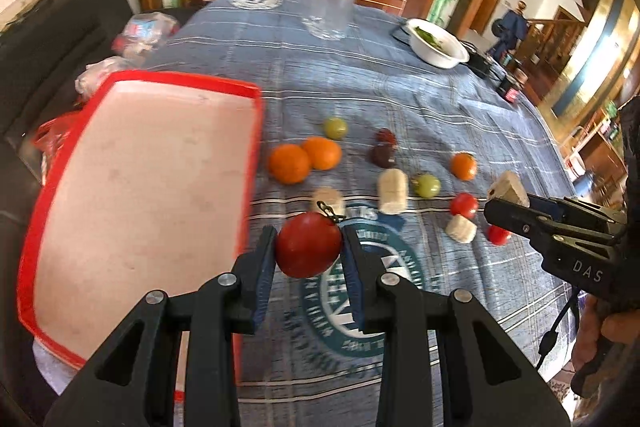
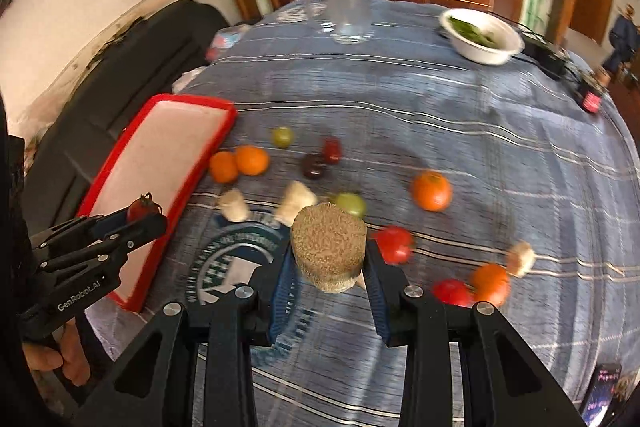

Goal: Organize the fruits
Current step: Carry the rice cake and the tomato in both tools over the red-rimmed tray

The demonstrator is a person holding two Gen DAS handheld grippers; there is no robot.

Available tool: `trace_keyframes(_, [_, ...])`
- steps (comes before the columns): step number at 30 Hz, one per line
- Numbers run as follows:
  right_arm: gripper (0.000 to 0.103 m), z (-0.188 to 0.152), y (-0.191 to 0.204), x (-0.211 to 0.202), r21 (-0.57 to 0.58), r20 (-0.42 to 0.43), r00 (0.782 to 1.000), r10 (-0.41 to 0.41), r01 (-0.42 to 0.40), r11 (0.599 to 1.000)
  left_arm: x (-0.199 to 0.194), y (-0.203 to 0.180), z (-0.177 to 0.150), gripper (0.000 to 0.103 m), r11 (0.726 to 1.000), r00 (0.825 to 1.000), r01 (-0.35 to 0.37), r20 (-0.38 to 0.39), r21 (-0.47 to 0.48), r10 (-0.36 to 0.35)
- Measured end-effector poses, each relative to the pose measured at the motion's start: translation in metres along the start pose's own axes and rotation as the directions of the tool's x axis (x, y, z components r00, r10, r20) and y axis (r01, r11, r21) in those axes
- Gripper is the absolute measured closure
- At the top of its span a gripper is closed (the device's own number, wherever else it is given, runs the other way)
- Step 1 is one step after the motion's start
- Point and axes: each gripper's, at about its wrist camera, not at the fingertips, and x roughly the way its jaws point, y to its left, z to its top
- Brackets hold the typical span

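My left gripper (image 1: 309, 247) is shut on a red tomato (image 1: 308, 245) with a dry stem, held above the blue checked cloth just right of the red-rimmed tray (image 1: 188, 79). The tray's pale floor is bare. My right gripper (image 2: 328, 259) is shut on a beige fibrous cylinder piece (image 2: 328, 247) above the cloth. Each gripper shows in the other's view: the right gripper (image 1: 506, 205) with the beige piece (image 1: 510, 187), and the left gripper (image 2: 146, 215) with the tomato (image 2: 140, 207) over the tray (image 2: 192, 101). Oranges (image 1: 289, 163), green tomatoes (image 1: 426, 185), dark plums (image 1: 383, 155), red tomatoes (image 1: 464, 205) and pale chunks (image 1: 393, 191) lie loose on the cloth.
Two clear glass jars (image 1: 332, 7) stand at the far middle. A white bowl of greens (image 1: 438, 43) and black devices (image 1: 480, 61) sit at the far right. A black sofa (image 1: 60, 35) and plastic bags (image 1: 146, 31) lie left of the table. A phone (image 2: 604, 387) lies near right.
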Motion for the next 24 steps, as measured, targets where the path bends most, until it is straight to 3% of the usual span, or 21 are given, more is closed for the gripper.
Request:
trace_keyframes(13, [0.068,0.019,0.089,0.029,-0.137,-0.050,0.989,0.136,-0.141,0.980,-0.015,0.085,-0.023,0.073,0.982,0.995,-0.098,-0.012,-0.159,0.097])
trace_keyframes(17, [0.068,0.025,0.108,0.039,-0.165,-0.067,0.986,0.155,-0.164,0.973,-0.006,0.094,-0.041,0.073,0.981,0.995,-0.080,-0.075,-0.175,0.068])
trace_keyframes(22, [0.068,0.033,0.123,0.053,-0.175,-0.090,0.982,0.168,-0.182,0.968,0.010,0.070,-0.067,0.073,0.993,0.986,-0.001,-0.164,-0.120,-0.019])
trace_keyframes(24, [0.068,0.036,0.129,0.059,-0.179,-0.099,0.980,0.175,-0.190,0.965,0.009,0.063,-0.069,0.073,0.996,0.987,0.009,-0.161,-0.089,-0.023])
